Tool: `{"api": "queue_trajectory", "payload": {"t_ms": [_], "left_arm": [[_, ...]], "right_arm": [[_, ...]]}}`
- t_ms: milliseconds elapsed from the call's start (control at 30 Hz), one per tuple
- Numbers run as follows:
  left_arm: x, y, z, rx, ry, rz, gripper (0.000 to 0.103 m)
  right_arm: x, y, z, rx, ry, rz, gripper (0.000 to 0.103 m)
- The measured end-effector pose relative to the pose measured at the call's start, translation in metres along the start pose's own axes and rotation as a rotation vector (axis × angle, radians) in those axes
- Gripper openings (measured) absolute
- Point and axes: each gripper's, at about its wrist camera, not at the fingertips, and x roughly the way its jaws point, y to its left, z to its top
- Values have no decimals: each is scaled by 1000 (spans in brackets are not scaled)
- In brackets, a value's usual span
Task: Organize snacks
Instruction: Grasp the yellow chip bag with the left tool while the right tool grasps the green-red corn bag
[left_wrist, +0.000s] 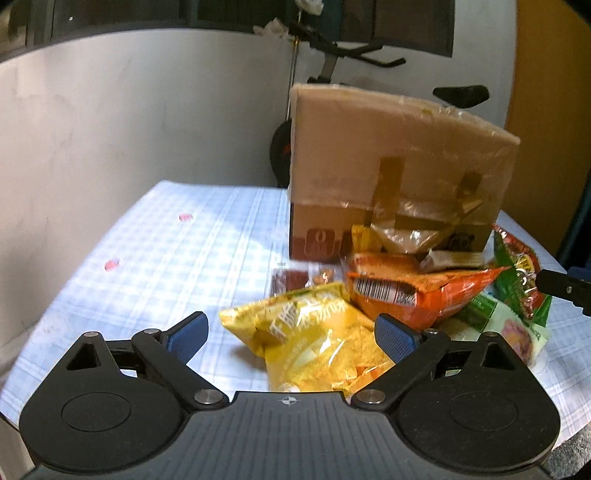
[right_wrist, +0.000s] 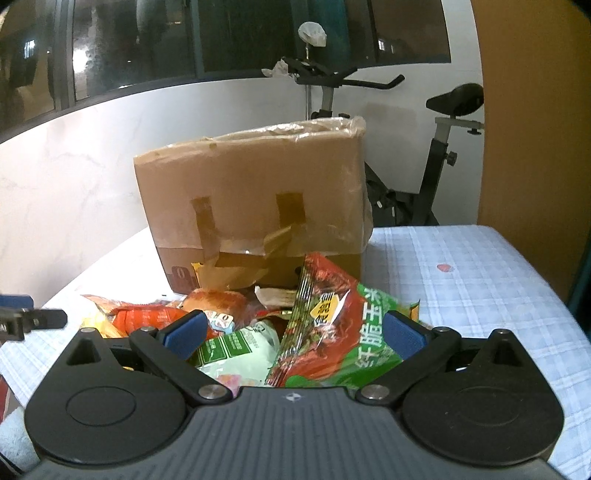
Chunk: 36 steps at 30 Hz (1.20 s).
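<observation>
Both wrist views low, near; share cardboard box (left_wrist: 391, 162) (right_wrist: 255, 192)

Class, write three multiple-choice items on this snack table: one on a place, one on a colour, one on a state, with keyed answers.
1. Where does the taped brown cardboard box stand?
A. behind the snack pile
B. on the floor
C. on top of the snacks

2. What colour is the snack bag between the left gripper's fingers?
A. purple
B. yellow
C. black

3. How is the right gripper?
A. shut on a box
B. out of view
C. open

Answers: 1 A, the box rises beyond the packets on the checked tablecloth; 2 B, the crinkled bag is yellow; 3 C, the blue pads stand wide apart.
</observation>
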Motion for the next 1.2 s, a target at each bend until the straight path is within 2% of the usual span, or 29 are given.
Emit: {"api": "queue_trajectory", "payload": {"t_ms": [267, 467, 600, 1200], "left_arm": [[22, 9, -4, -96, 50, -9, 98], [33, 8, -1, -144, 62, -45, 98], [43, 8, 0, -163, 74, -32, 95], [71, 17, -4, -311, 154, -112, 95]], "right_arm": [[12, -3, -6, 23, 16, 12, 103], [18, -5, -7, 30, 32, 16, 103], [21, -6, -5, 37, 37, 18, 103], [32, -15, 3, 47, 75, 2, 103]]}}
